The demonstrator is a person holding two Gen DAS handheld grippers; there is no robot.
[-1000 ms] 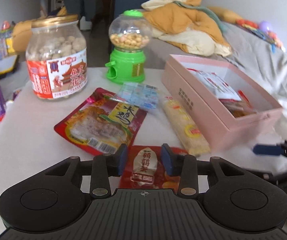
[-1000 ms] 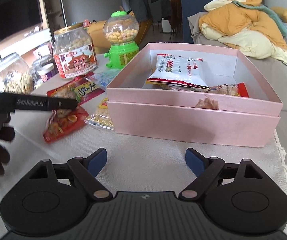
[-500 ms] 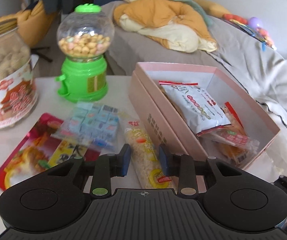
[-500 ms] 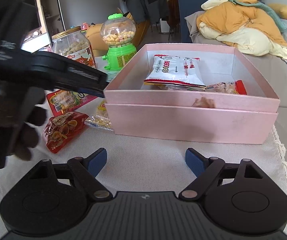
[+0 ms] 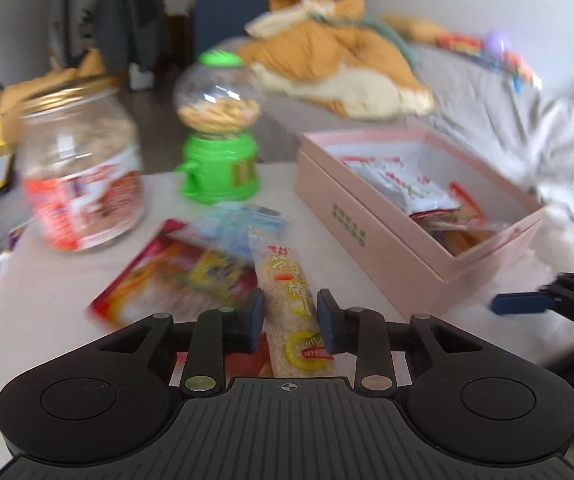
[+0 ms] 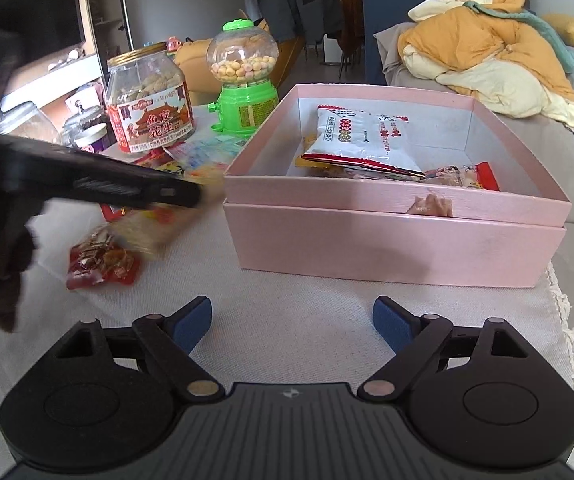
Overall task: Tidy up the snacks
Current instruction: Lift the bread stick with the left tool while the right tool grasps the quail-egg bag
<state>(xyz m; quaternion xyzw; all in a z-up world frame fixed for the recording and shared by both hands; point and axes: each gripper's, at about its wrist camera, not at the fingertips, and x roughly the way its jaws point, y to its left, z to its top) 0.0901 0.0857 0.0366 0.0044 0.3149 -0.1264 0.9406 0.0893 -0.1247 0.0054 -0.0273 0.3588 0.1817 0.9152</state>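
1. Subject item: a long clear rice-stick packet (image 5: 289, 312) lies on the table cloth (image 6: 327, 304), directly between the blue pads of the left gripper (image 5: 290, 316). Its long axis runs straight ahead along the gripper's pointing line, near end under the gripper body, far end toward the green candy dispenser (image 5: 217, 152).
2. Left gripper: jaws are closing with the packet between them. Narrow gaps appear on either side of the packet; pads do not visibly press it. The picture is motion-blurred, so contact cannot be confirmed.
3. Destination, by judgement: the pink box (image 5: 391, 240) lies ahead and to the right of the left gripper, near but apart from the packet, already containing several packets.
4. Nearer hand: the left is over the packet. The right gripper (image 6: 291, 322) sits off to the right, in front of the box's near wall.
5. Right gripper: jaws spread wide and opening slightly, nothing between them, only bare cloth below.
6. Neighbours: a red flat pouch (image 5: 175, 276) lies just left of the packet; risk of snagging appears low.
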